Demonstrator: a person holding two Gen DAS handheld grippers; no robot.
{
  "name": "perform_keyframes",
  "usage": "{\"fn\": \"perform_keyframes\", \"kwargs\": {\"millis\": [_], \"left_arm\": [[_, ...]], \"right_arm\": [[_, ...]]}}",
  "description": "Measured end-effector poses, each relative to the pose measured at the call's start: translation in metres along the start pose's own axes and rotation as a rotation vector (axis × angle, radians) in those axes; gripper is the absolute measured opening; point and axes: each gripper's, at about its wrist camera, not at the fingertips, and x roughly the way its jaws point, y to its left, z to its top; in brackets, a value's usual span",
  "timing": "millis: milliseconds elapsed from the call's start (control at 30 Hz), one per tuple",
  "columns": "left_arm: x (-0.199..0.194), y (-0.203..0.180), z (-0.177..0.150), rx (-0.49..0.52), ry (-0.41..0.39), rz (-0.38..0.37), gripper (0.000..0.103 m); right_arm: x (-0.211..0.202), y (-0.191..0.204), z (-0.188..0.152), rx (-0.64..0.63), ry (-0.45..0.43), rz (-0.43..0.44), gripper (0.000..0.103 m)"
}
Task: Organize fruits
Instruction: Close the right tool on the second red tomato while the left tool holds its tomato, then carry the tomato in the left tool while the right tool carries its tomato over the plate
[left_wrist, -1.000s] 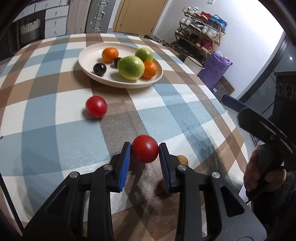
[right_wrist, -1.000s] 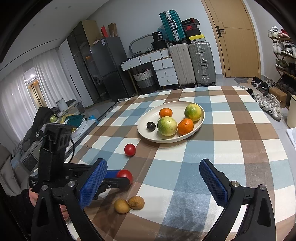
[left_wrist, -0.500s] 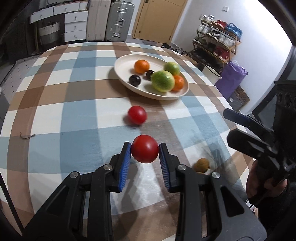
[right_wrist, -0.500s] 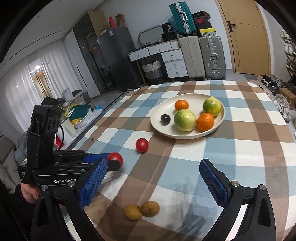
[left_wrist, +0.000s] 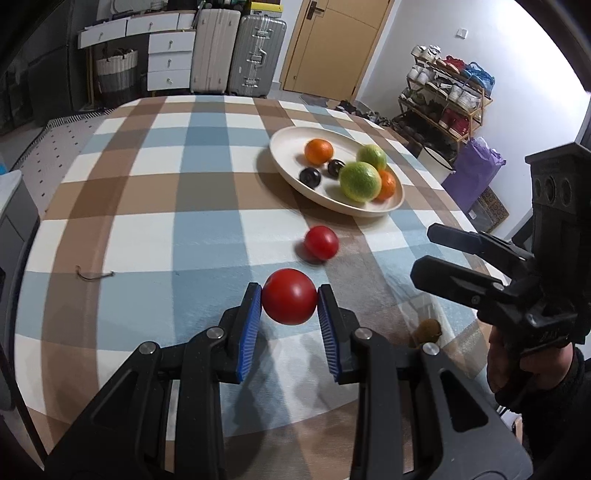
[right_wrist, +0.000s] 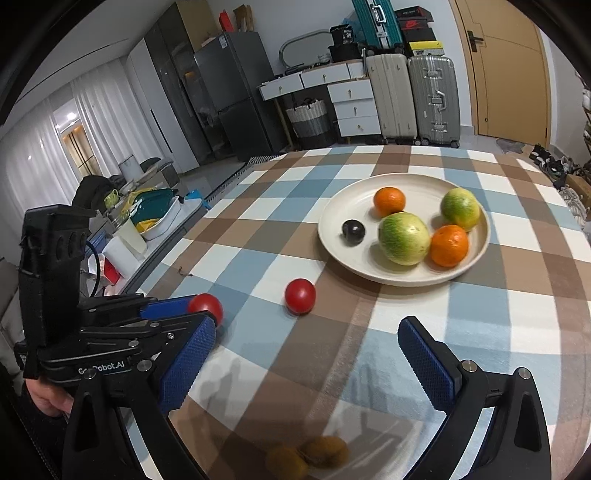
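Observation:
My left gripper (left_wrist: 290, 302) is shut on a red tomato (left_wrist: 289, 301), held above the checked tablecloth; the same tomato (right_wrist: 205, 306) shows in the right wrist view. A second red tomato (left_wrist: 321, 242) (right_wrist: 300, 295) lies on the cloth between it and the cream plate (left_wrist: 284, 147) (right_wrist: 332, 225). The plate holds two oranges, two green fruits and dark plums. My right gripper (right_wrist: 306, 363) is open and empty, above two brown kiwis (right_wrist: 306, 456) near the table's front edge. One kiwi (left_wrist: 428, 328) shows in the left wrist view beside the right gripper's fingers (left_wrist: 450, 280).
A small twig-like scrap (left_wrist: 94, 275) lies on the cloth at the left. Suitcases (right_wrist: 413, 98) and drawers stand beyond the far table edge, a shoe rack (left_wrist: 447, 99) to the right, and a counter with dishes (right_wrist: 147, 218) off the left edge.
The left gripper carried its tomato leftward and a little up, so the plate now sits farther right in its view. The right gripper moved toward the kiwis, which slid to its view's bottom edge.

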Motion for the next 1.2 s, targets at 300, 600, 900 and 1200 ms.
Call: {"fn": "perform_keyframes", "kwargs": {"millis": [300,600,900,1200], "left_arm": [[-0.003,0.025,-0.002,-0.034,-0.015,0.0,0.028],[-0.005,0.044,-0.006,-0.066,-0.019,-0.008,0.028],[-0.005,0.053,-0.009,-0.088,-0.017,-0.006,0.028],[-0.003,0.055,-0.008,-0.091,-0.012,0.002,0.028]], "right_arm": [[0.028,0.011,0.011,0.014,0.05,-0.002,0.102],[0.05,0.018,0.018,0.018,0.084,-0.025,0.101],[0.072,0.02,0.02,0.005,0.134,-0.046,0.08],[0.09,0.02,0.018,-0.024,0.198,-0.092,0.04]]}}
